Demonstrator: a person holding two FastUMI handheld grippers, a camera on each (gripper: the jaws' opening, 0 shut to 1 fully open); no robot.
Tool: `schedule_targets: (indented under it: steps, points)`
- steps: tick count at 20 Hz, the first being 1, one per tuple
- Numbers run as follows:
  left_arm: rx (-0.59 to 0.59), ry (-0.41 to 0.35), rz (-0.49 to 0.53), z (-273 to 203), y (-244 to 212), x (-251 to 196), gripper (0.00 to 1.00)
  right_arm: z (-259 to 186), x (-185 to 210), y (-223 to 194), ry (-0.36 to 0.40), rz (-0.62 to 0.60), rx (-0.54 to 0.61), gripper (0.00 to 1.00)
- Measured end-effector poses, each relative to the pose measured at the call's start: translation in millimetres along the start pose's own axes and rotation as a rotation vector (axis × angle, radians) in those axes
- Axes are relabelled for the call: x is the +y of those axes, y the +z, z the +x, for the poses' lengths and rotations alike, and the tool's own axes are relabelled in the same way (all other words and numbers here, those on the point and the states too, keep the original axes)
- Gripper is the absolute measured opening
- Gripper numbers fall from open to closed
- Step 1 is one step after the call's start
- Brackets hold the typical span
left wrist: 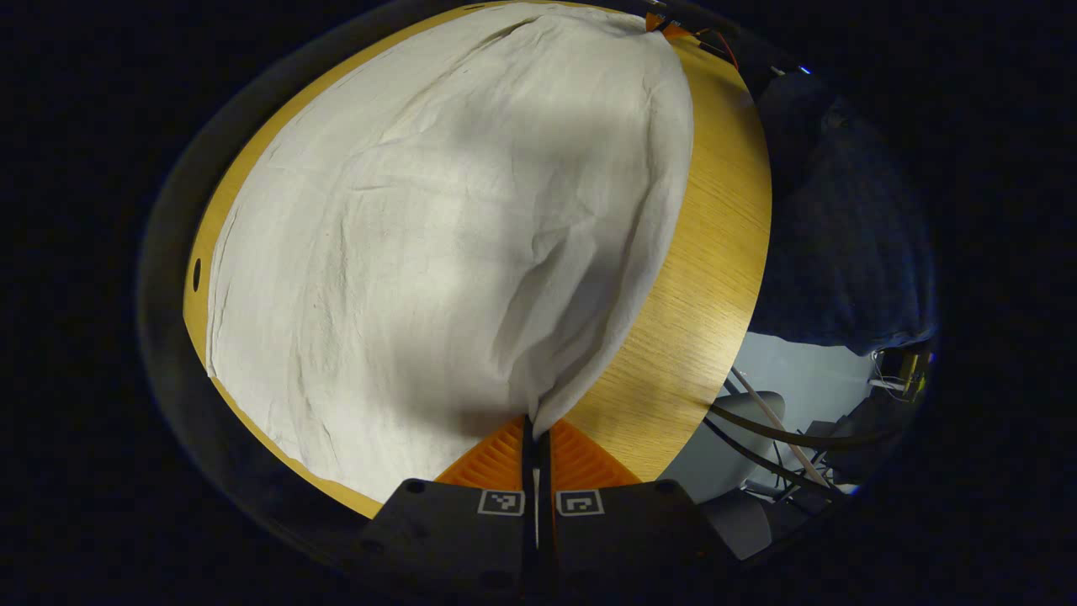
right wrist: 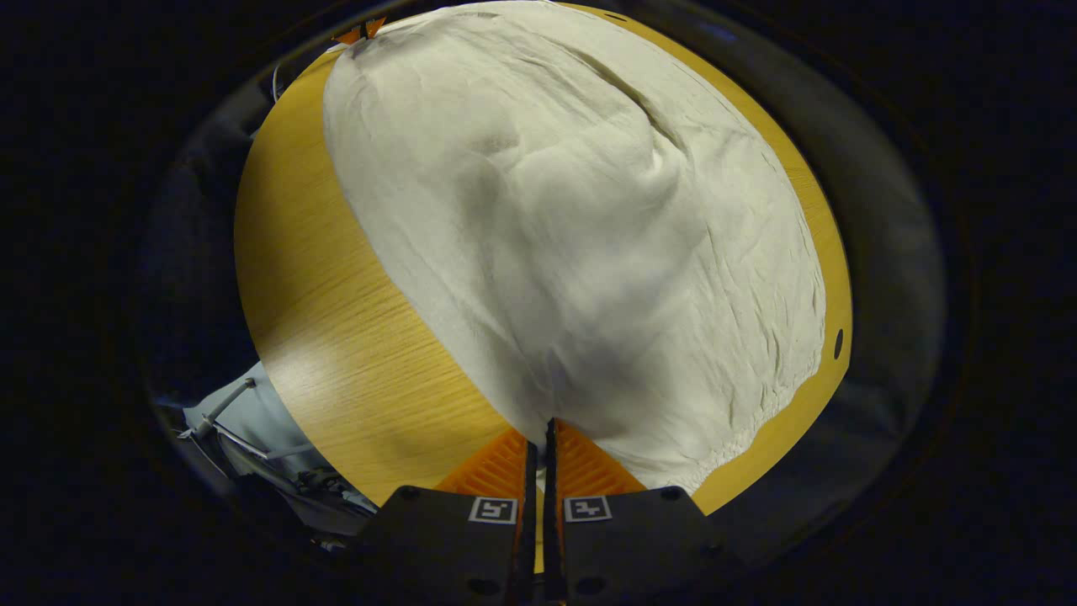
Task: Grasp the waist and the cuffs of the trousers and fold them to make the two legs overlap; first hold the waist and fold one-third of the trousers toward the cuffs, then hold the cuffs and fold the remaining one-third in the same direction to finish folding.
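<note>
The crumpled, off-white cotton trousers (left wrist: 437, 252) are lying spread across most of the round, light-wooden desk (left wrist: 707, 278), covering it from the far rim to the near rim and leaving a bare crescent of wood along one side. In the left gripper view, the left gripper (left wrist: 536, 438) is sitting at the near edge of the desk with its two fingers drawn together on a corner of the cloth, and the fabric is rising out of that pinch in a taut ridge that is running up toward the far edge. At the top of that view, by the far rim of the desk, the tips of the other gripper are peeking out at the opposite corner of the trousers. In the right gripper view, the right gripper (right wrist: 539, 439) is likewise closing both fingers on an edge of the trousers (right wrist: 580, 219) near the desk's rim (right wrist: 336, 337), and the cloth is lifting from the pinch in soft folds while the rest is resting flat on the wood. Beyond the desk's bare side, a dark blue cloth (left wrist: 841, 244) is hanging, and grey cables (left wrist: 774, 429) are trailing over a pale floor below it.
</note>
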State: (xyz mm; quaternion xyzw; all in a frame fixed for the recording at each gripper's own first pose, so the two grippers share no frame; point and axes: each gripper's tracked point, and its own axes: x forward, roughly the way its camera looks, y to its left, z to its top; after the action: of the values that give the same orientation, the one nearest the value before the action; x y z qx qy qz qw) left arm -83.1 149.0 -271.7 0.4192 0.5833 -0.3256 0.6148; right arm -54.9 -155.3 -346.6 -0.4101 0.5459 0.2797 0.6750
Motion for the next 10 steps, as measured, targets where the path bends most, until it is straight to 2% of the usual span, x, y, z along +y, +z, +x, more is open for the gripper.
schedule_targets:
  steps: [5,10]
  points:
    - [-0.003,0.010,-0.037,1,0,1,0.00,-1,-2,0,-0.054,0.101,-0.022,0.06]
    - [-0.086,0.071,-0.216,-12,12,12,0.00,-29,-27,10,-0.146,0.350,-0.105,0.06]
